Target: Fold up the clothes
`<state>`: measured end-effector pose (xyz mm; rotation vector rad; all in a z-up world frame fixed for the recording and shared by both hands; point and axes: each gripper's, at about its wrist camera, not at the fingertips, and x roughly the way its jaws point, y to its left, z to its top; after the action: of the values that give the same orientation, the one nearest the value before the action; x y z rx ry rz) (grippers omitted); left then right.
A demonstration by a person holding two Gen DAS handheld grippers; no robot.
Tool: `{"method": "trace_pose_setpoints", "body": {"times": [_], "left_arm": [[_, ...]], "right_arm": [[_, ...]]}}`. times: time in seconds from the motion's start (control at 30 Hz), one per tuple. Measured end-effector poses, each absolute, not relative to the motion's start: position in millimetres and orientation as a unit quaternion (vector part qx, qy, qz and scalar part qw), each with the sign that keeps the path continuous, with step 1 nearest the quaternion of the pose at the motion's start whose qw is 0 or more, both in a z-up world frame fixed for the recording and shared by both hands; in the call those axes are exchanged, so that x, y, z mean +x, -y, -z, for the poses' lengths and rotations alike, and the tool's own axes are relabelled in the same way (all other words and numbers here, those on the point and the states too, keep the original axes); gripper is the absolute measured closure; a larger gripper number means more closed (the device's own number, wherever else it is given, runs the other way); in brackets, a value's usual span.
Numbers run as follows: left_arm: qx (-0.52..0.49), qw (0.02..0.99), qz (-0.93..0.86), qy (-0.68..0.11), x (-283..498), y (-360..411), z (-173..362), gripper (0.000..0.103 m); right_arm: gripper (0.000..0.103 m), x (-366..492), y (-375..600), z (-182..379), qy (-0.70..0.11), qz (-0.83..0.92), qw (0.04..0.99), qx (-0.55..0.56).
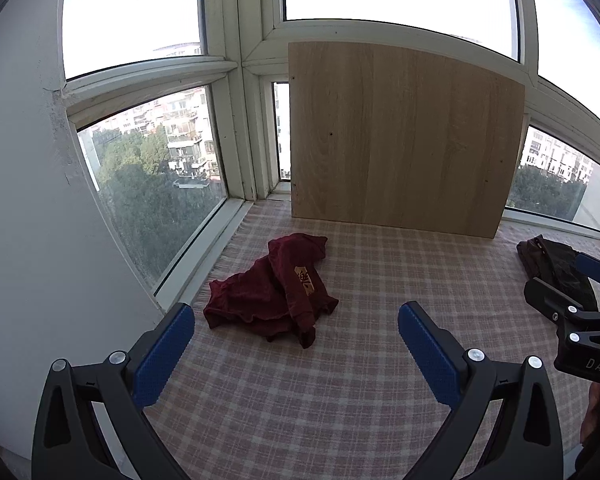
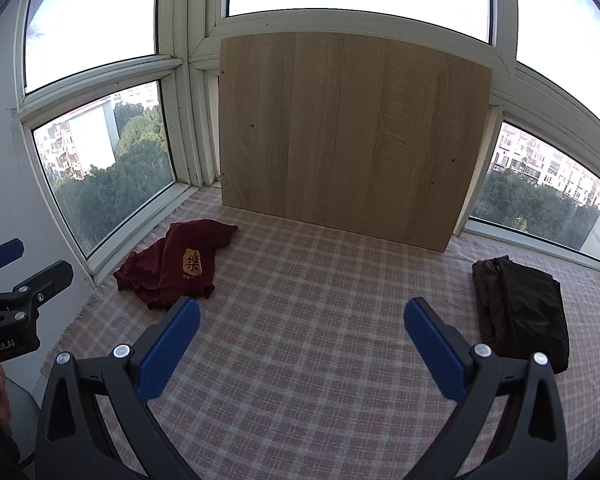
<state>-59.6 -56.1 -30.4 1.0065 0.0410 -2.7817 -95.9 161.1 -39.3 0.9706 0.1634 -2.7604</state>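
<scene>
Left wrist view showed the left gripper (image 1: 296,350) with its blue-padded jaws spread wide and empty, hovering over the pink-and-white checked cloth (image 1: 340,400). At about 11 o'clock from it lay the crumpled dark red garment with a gold printed emblem (image 1: 276,288), near the window sill. A light wooden board (image 1: 404,136) leaned upright against the window frame at 12 o'clock. Right wrist view showed the right gripper (image 2: 302,344) likewise released, holding nothing. At its 2 o'clock rested a folded dark brown garment (image 2: 524,312), well apart from the red one.
</scene>
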Motion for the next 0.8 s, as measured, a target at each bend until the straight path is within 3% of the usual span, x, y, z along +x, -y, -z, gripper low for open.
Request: {"method": "trace_pose_setpoints", "body": {"times": [0.8], "left_arm": [[0.404,0.168,0.898,-0.041,-138.9,142.6,120.9,0.000]], "right_arm": [[0.000,-260.1,-101.8,126.4,-0.069,0.896,0.205,0.387]]}}
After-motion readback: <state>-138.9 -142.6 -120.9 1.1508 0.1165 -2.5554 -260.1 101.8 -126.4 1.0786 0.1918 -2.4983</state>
